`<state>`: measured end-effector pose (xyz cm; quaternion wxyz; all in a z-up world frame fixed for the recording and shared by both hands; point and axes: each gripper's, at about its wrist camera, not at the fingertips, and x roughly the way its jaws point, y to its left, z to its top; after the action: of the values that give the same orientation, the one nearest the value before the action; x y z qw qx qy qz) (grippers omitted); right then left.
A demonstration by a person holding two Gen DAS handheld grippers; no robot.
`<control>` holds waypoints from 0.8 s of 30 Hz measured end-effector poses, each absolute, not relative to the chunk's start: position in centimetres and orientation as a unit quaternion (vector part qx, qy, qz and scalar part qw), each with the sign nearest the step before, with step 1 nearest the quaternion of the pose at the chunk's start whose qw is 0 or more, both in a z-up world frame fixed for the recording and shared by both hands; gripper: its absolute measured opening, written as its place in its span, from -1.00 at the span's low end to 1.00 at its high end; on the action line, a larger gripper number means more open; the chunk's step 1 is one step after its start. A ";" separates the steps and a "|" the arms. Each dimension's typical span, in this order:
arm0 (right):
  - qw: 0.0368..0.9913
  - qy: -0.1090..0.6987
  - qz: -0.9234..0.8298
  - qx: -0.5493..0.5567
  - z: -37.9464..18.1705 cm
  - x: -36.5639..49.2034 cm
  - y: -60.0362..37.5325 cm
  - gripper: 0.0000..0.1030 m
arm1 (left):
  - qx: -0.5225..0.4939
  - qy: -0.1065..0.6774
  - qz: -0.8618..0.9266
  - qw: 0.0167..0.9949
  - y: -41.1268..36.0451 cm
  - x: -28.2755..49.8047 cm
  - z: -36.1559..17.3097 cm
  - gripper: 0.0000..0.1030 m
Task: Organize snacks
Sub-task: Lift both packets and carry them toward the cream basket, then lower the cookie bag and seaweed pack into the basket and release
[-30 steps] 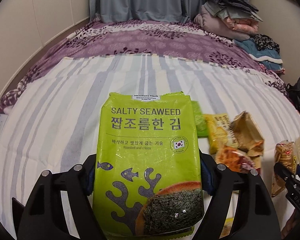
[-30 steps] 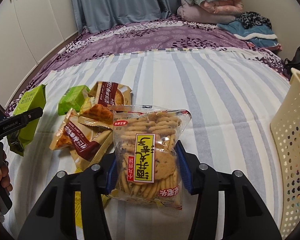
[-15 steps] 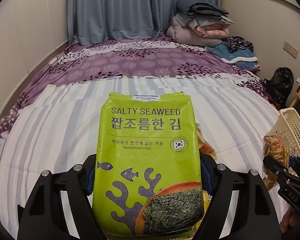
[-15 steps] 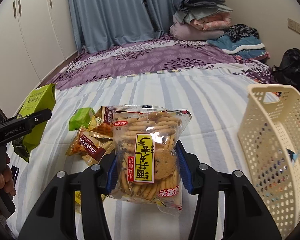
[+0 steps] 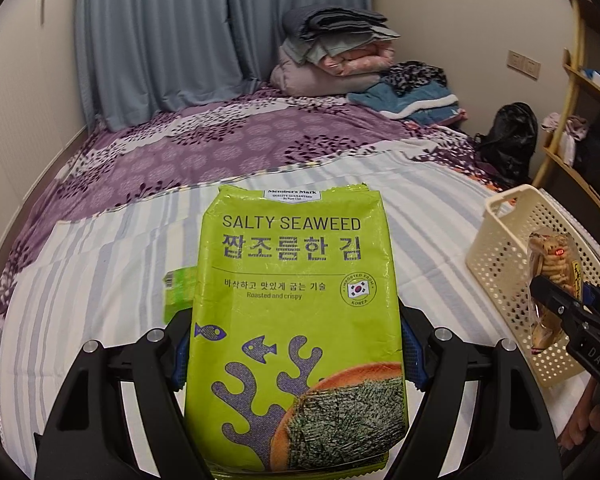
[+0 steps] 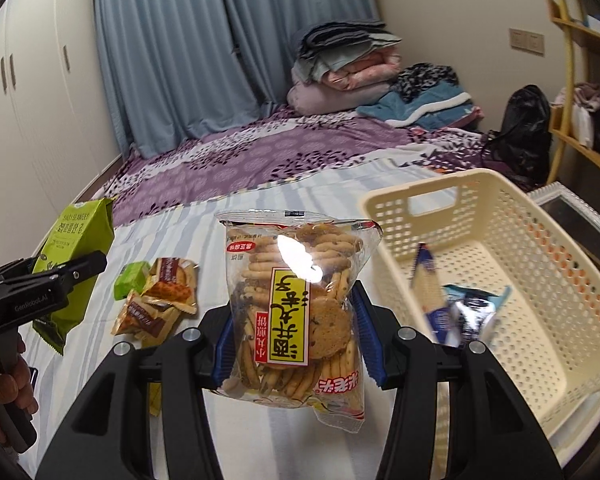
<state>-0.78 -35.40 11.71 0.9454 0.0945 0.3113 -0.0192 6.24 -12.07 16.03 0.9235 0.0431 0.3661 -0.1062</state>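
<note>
My left gripper [image 5: 296, 354] is shut on a large green salty seaweed bag [image 5: 296, 300], held upright above the striped bed. The right gripper [image 6: 296, 338] is shut on a clear bag of cookies [image 6: 296, 300] with a yellow label, lifted just left of a cream perforated basket [image 6: 540, 280]. Two packets lie inside the basket: a blue-and-white one [image 6: 428, 284] and a silvery one [image 6: 476, 312]. In the left wrist view the same basket [image 5: 500, 256] is at the right, with the cookie bag [image 5: 552, 276] in front of it. In the right wrist view the seaweed bag [image 6: 76, 248] shows at the left.
Loose snacks stay on the striped sheet [image 6: 172, 240]: a small green pack [image 6: 130, 280] and brown waffle packets [image 6: 160, 300]. Folded bedding [image 6: 348, 68] is piled at the far end. A wooden shelf [image 5: 580, 160] and black bag [image 5: 508, 140] stand right of the bed.
Both grippers rose and swung right with their bags. The basket has come into view and now sits close beside the cookie bag; the loose snacks have slid left and behind.
</note>
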 end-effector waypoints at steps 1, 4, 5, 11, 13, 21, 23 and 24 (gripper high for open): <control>0.946 0.309 -0.025 0.098 11.9 -1.1 -36.1 -0.01 | 0.047 0.365 -0.111 0.923 -12.8 6.1 16.2 0.53; 0.947 0.300 -0.047 0.109 12.1 -2.1 -38.4 -0.01 | 0.057 0.361 -0.130 0.922 -14.8 5.8 16.6 0.53; 0.947 0.297 -0.056 0.112 12.2 -2.5 -39.2 -0.01 | 0.061 0.359 -0.137 0.921 -15.5 5.8 16.7 0.53; 0.942 0.289 -0.108 0.133 11.8 -4.3 -43.7 0.00 | 0.082 0.352 -0.172 0.916 -19.9 5.1 17.3 0.53; 0.938 0.290 -0.127 0.142 11.5 -4.6 -45.0 0.03 | 0.088 0.352 -0.183 0.914 -21.3 5.1 17.4 0.53; 0.926 0.293 -0.174 0.164 10.0 -5.9 -49.0 0.29 | 0.109 0.344 -0.220 0.906 -26.3 4.8 18.0 0.53; 0.925 0.292 -0.176 0.165 10.0 -6.2 -49.5 0.28 | 0.112 0.343 -0.230 0.904 -27.5 4.7 18.2 0.53; 0.926 0.292 -0.176 0.165 10.0 -6.3 -49.6 0.29 | 0.114 0.342 -0.234 0.903 -28.0 4.7 18.3 0.53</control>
<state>-6.32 -49.64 9.96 0.9255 0.1654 0.2916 -0.1760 4.71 -28.01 18.31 0.9030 0.1142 0.3415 -0.2343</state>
